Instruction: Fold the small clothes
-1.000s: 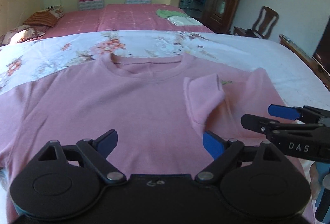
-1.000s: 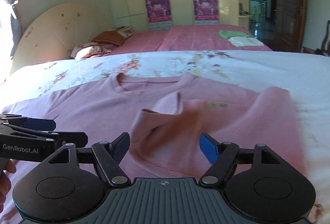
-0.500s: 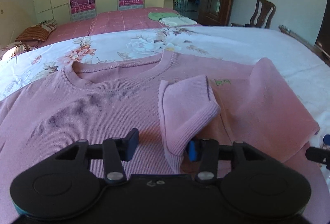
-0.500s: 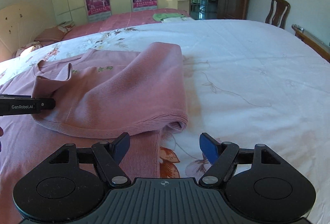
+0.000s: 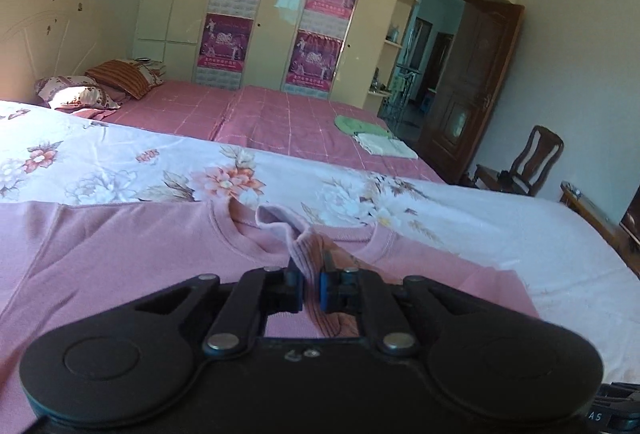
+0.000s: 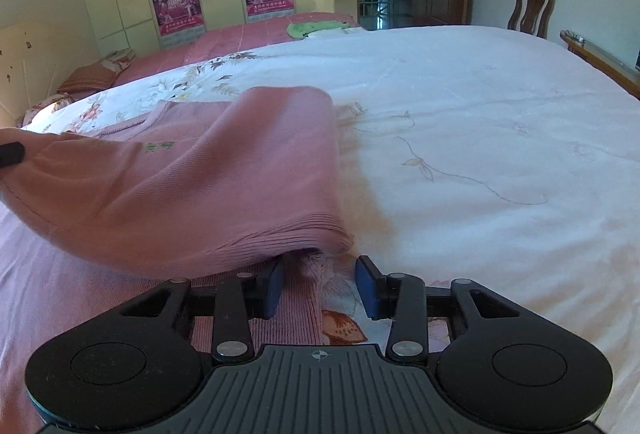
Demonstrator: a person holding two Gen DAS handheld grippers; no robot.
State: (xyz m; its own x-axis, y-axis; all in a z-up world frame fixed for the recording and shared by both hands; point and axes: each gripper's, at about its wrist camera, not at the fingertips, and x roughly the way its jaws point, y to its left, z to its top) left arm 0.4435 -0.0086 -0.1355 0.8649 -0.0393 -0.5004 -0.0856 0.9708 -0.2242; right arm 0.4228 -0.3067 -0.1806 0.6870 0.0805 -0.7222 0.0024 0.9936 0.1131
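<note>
A pink knitted sweater (image 5: 120, 254) lies face up on the floral bedspread (image 5: 120, 162), its right side folded over the front. My left gripper (image 5: 310, 290) is shut on the folded sleeve's ribbed cuff (image 5: 304, 246) and holds it a little above the chest. In the right wrist view the folded pink sweater (image 6: 200, 186) rises toward the left gripper's dark fingertip (image 6: 10, 153) at the left edge. My right gripper (image 6: 320, 286) is low at the sweater's right edge. Its jaws are closing, with the ribbed hem (image 6: 296, 314) lying between them and the pads apart from it.
White bedspread (image 6: 480, 134) stretches to the right of the sweater. A second pink bed (image 5: 280, 122) behind carries folded green and white clothes (image 5: 368, 134) and pillows (image 5: 100, 86). A wooden chair (image 5: 532, 162) and a wooden bed rail (image 6: 600, 54) stand at the far right.
My left gripper closed on the sleeve cuff and raised it. My right gripper swung from the sweater's middle to its right hem edge, dropped lower, and its jaws narrowed.
</note>
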